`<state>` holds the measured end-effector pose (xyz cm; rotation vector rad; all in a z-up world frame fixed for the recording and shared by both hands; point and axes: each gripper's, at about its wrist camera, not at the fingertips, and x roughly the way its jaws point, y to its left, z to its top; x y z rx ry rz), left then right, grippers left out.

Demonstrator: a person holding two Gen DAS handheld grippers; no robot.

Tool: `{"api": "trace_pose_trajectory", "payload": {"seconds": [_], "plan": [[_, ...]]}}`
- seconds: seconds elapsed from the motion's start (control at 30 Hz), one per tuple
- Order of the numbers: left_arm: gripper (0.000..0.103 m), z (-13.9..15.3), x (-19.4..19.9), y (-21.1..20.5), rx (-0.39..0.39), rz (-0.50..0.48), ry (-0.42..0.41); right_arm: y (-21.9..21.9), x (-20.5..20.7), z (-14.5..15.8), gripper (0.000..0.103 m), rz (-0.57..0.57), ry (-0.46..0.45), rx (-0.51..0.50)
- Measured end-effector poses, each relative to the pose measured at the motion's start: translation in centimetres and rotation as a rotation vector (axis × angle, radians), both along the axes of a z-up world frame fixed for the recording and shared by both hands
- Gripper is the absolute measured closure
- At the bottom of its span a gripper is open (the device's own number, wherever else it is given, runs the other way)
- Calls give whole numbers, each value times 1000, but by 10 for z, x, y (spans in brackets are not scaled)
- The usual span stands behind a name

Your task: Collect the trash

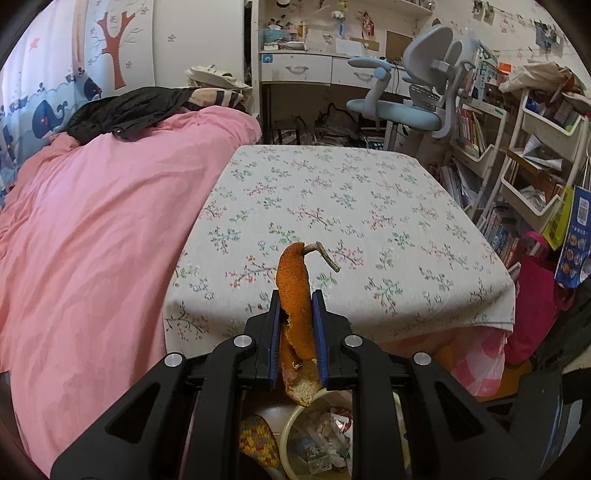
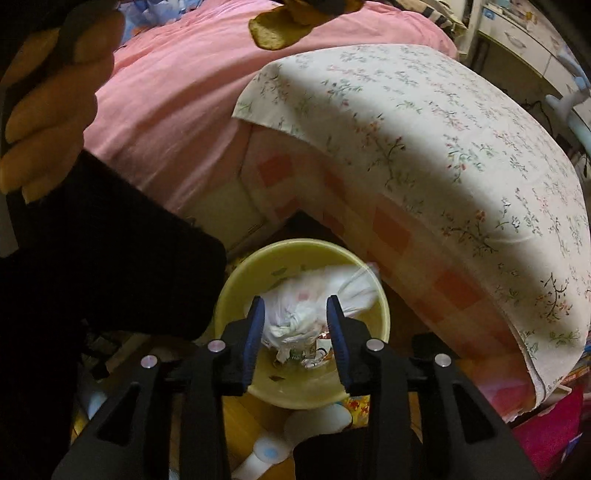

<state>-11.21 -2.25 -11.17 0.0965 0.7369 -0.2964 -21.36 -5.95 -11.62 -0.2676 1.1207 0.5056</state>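
My left gripper [image 1: 295, 295] is shut on a long strip of orange peel [image 1: 293, 273] with a dry stem at its tip, held over the near edge of the floral-clothed table [image 1: 332, 192]. The yellow trash bin [image 1: 290, 424] sits below it on the floor with wrappers inside. My right gripper [image 2: 295, 301] points down into the same bin [image 2: 236, 280]. Its jaws stand apart around a white knotted plastic bag [image 2: 295, 314] that looks blurred and loose inside the bin. The peel [image 2: 275, 31] also shows at the top of the right wrist view, beside the person's hand [image 2: 55, 92].
A pink duvet [image 1: 92, 221] covers the bed left of the table. A blue desk chair [image 1: 413, 96] and crowded white shelves [image 1: 535, 147] stand to the right, with a pink bag [image 1: 535, 295] on the floor. Slippers and clutter lie around the bin.
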Motion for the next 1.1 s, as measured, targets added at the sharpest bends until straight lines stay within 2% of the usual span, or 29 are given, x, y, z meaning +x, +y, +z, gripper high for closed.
{"api": "trace_pose_trajectory", "payload": {"seconds": [0.17, 0.3, 0.37, 0.57, 0.7, 0.73, 0.8, 0.87, 0.97, 1.03, 1.1], "plan": [[88, -8, -11, -6, 19, -24, 16, -13, 4, 9, 58, -68, -31, 34], [88, -17, -22, -14, 34, -51, 46, -31, 9, 22, 50, -170, -85, 81], [88, -24, -29, -19, 51, -68, 66, -43, 11, 31, 42, -236, -121, 107], [88, -49, -50, -33, 102, -120, 144, -85, 15, 54, 36, -463, -222, 203], [87, -66, -61, -41, 139, -171, 217, -102, 9, 67, 24, -560, -306, 240], [84, -71, -64, -44, 154, -186, 242, -104, 8, 69, 23, -573, -323, 247], [67, -78, -68, -48, 181, -203, 268, -109, 6, 74, 14, -605, -364, 254], [56, -80, -71, -51, 206, -205, 263, -114, 4, 78, 12, -628, -396, 258], [46, -75, -72, -51, 207, -184, 234, -118, 3, 79, 10, -663, -430, 254], [44, -67, -69, -48, 196, -150, 201, -122, 4, 83, 10, -686, -455, 249], [36, -50, -64, -41, 149, -103, 139, -124, 3, 86, 9, -703, -484, 240]]}}
